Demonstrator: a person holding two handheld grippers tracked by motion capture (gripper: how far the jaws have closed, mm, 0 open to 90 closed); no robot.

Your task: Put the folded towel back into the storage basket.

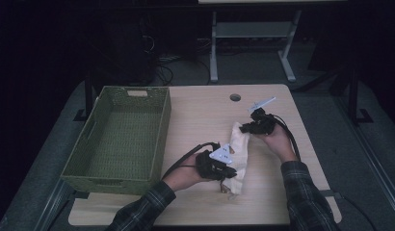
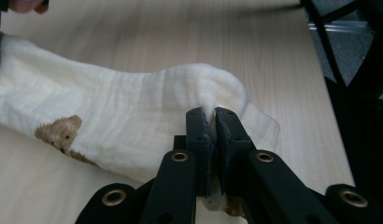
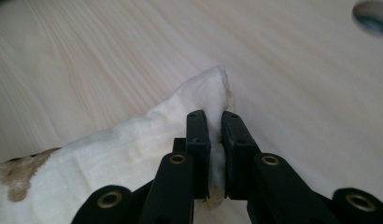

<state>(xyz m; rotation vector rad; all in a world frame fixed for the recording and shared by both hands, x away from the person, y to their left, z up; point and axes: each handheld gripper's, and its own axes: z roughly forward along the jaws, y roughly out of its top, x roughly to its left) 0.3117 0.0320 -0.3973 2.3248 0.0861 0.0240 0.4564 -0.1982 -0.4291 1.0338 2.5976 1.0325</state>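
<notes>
A cream cloth [image 1: 239,147] with a brown bear print lies stretched between my two grippers on the wooden table [image 1: 195,115]. In the high view my left gripper [image 1: 229,173] holds its near end and my right gripper [image 1: 244,127] holds its far end. The left gripper view shows the cloth [image 2: 110,116] with its bear print [image 2: 59,133] and my left gripper [image 2: 212,114] shut on a fold of it. My right gripper [image 3: 214,116] is shut on a corner of the cloth [image 3: 133,158], pinched between the black jaws.
A green woven basket [image 1: 89,154] stands on the left half of the table, close beside my left hand. A round cable hole [image 1: 235,97] sits near the table's far edge. Grey table legs [image 1: 214,48] and cables stand on the dark floor beyond.
</notes>
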